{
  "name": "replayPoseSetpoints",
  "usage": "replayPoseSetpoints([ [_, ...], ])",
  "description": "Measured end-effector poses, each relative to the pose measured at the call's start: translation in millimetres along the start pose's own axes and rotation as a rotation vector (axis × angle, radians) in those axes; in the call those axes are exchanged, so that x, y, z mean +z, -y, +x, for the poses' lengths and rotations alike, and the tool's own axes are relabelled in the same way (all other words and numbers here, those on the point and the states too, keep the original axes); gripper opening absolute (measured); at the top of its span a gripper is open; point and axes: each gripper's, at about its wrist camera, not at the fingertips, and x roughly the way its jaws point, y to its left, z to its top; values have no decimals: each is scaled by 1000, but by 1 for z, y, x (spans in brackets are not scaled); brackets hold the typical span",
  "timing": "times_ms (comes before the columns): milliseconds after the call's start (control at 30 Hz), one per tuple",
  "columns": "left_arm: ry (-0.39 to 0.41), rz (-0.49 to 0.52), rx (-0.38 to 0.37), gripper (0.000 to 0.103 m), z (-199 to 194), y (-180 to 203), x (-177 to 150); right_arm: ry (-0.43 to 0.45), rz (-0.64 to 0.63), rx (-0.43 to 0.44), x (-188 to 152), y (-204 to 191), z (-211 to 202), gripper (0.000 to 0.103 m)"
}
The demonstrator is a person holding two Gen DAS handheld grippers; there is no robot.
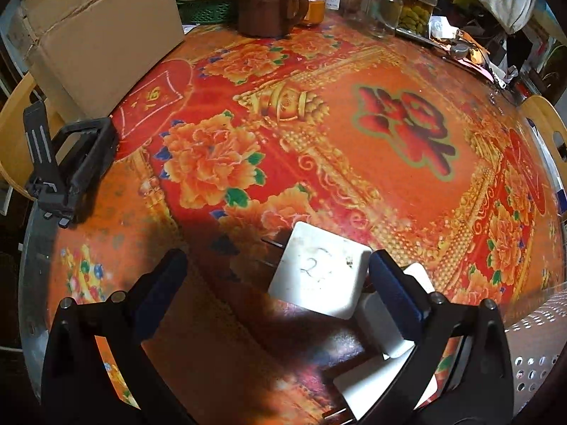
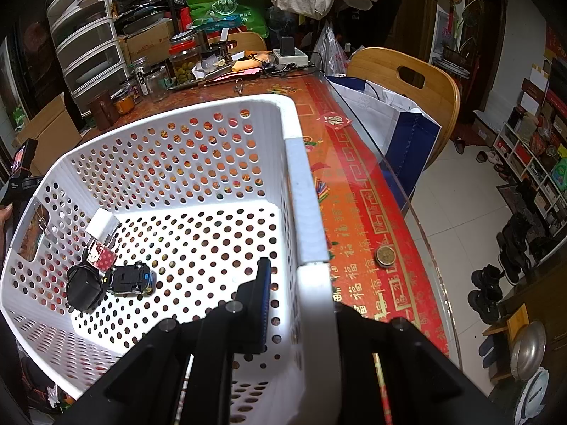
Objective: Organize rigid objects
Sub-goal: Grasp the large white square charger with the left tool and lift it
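In the left wrist view my left gripper is open just above the red patterned table. A white plug adapter with metal prongs lies between its fingers, close to the right finger. Two more white adapters lie under and behind that finger. In the right wrist view my right gripper is shut on the right wall of a white perforated basket. Inside the basket lie a white adapter, a red patterned item, a black charger and a small toy car.
A black phone stand sits at the table's left edge beside a cardboard box. A brown mug and several glass jars stand at the back. A coin lies near the table's right edge, with a wooden chair beyond.
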Motion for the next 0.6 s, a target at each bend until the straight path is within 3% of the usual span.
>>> replayPoseSetpoints([
  [500, -30, -49, -19, 101, 15, -3, -1, 1, 1, 1, 0, 1, -1, 13],
  [600, -32, -50, -17, 94, 18, -4, -2, 1, 2, 2, 1, 1, -1, 13],
])
